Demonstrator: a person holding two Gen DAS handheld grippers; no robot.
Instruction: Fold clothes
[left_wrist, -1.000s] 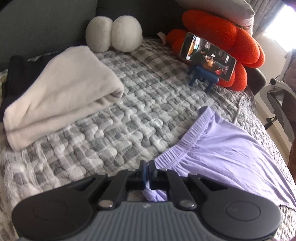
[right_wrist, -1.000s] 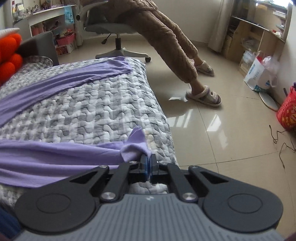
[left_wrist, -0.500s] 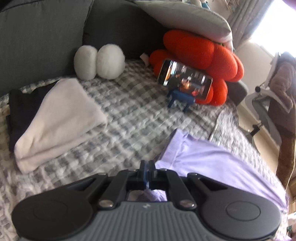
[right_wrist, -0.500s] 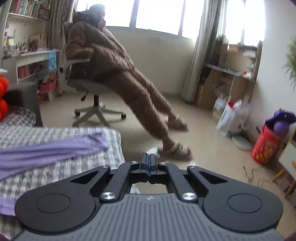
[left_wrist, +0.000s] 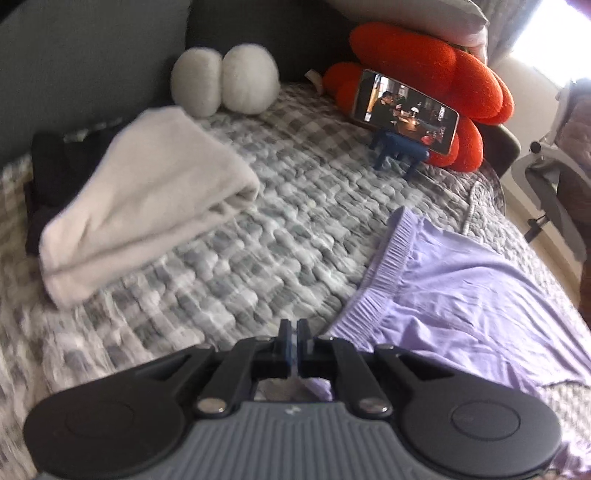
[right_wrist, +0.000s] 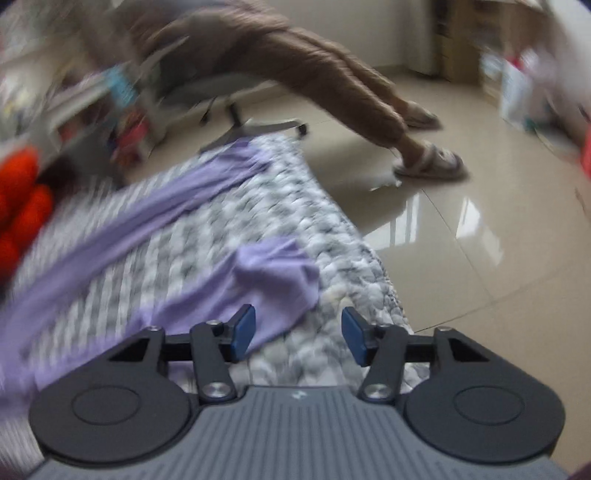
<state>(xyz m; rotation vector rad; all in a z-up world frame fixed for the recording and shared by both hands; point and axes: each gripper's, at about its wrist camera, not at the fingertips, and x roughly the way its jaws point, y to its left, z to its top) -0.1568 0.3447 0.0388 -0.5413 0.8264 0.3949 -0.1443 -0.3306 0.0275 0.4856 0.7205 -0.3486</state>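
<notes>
Light purple trousers (left_wrist: 461, 295) lie spread on the grey checked quilt (left_wrist: 258, 240). My left gripper (left_wrist: 294, 332) sits at the near corner of the gathered waistband. Its jaws are almost together, just starting to part, and purple cloth still shows in and under them. In the blurred right wrist view, my right gripper (right_wrist: 299, 332) is opening near the bed's edge with nothing between its blue pads (right_wrist: 243, 328). The near trouser leg's hem (right_wrist: 277, 273) lies loose just ahead of it. The other leg (right_wrist: 166, 206) runs away to the left.
A folded cream garment (left_wrist: 147, 206) lies over a black one (left_wrist: 51, 166) at the left. Behind are two white round cushions (left_wrist: 225, 85), an orange plush (left_wrist: 424, 55) and a phone on a blue stand (left_wrist: 406, 110). A person in brown (right_wrist: 314, 66) sits on an office chair beyond the bed.
My right gripper, shut on the trouser leg's hem a second ago, has opened, and the hem now lies on the quilt. The left gripper swung away and back at the waistband corner.
</notes>
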